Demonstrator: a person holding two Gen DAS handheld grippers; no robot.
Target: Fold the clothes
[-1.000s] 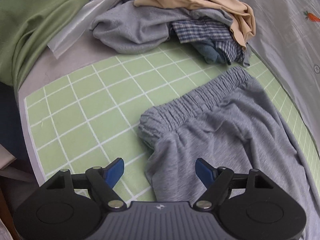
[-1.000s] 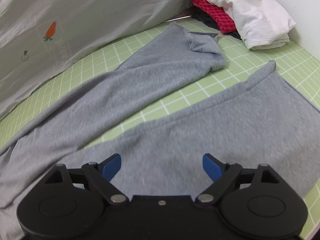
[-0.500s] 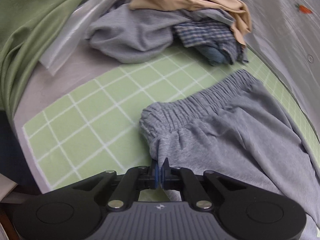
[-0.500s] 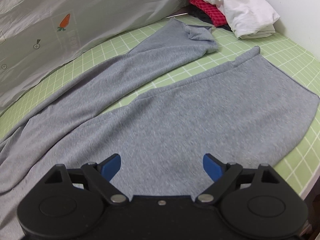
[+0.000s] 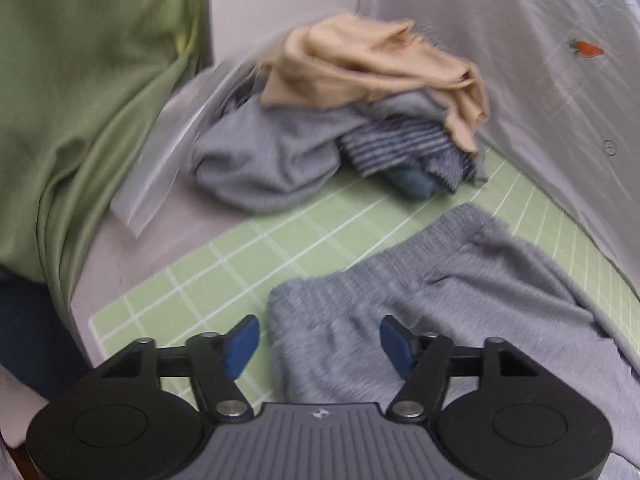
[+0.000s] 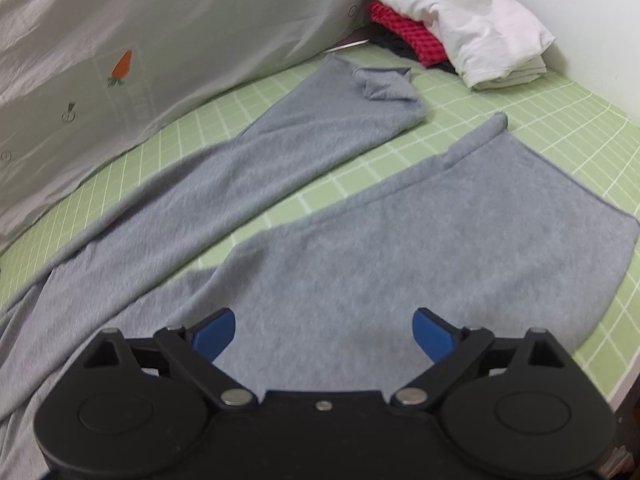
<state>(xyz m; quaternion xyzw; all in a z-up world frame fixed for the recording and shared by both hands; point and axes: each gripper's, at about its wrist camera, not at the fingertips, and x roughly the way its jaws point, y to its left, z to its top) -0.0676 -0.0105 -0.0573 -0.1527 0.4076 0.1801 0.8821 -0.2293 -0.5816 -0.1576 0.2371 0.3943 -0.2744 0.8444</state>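
Two pairs of tongs hang over one pair of grey sweatpants point(image 6: 360, 264), and neither pinches anything. The left tongs point(image 5: 320, 340) have their jaws opening, blue pads on either side of the near waistband corner but not pressing on it. The right tongs point(image 6: 324, 332) are opening too, spread wide above the near leg, cloth below them rather than between them.

The main risk, as I judge it, is a poor grip at the waistband point(image 5: 384, 256). It is bunched and gathered at the near corner, so the left pads could catch one layer only, and a lift would then drag the front away from the back and skew the fold. The far leg point(image 6: 280, 136) has its cuff point(image 6: 384, 84) turned back on itself; folded as it lies, that lump would be shut inside. The legs also splay apart in a V, so bringing one over the other could leave the hems uneven.

The sweatpants lie flat along the green gridded mat point(image 6: 540, 120), waistband toward its left end, hems toward its right end. Beyond the waistband, at the mat's far left corner, sits a heap of unfolded clothes point(image 5: 360, 120); close beside the far cuff, at the far right corner, a folded stack point(image 6: 460, 32).
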